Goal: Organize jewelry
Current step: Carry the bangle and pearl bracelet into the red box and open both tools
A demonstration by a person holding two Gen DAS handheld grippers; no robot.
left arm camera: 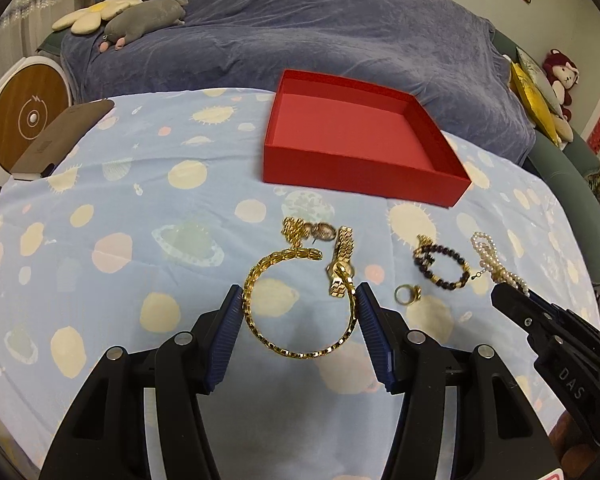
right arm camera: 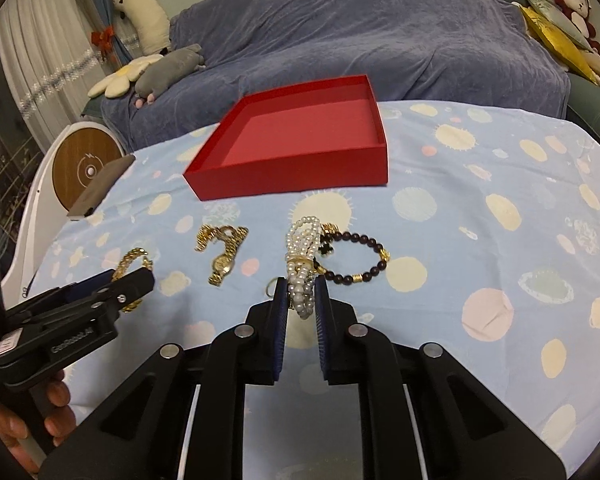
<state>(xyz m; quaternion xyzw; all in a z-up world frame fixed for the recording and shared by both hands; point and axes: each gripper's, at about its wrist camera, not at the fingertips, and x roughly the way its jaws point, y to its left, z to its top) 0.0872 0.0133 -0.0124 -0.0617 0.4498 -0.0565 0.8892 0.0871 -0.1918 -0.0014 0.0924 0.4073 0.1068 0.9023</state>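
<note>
My left tool [left arm camera: 300, 300] grips the gold bangle [left arm camera: 296, 304]; right tool [right arm camera: 301, 294] clamps the pearl bracelet [right arm camera: 302, 256]. Red box [left arm camera: 360, 176] ahead, clear tabletop [left arm camera: 120, 200] between.

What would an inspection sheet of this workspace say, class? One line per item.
Surface: planet-print blue cloth.
Job's things: red box with nothing in it; watch, ring, dark bead bracelet on the cloth.
Clutter: dark pouch at the cloth's edge.
Grippers: left gripper clamps gold chain bracelet; right gripper clamps pearl bracelet.
Cables: nothing seen.
Surroundings: blue-covered sofa, plush toys.
</note>
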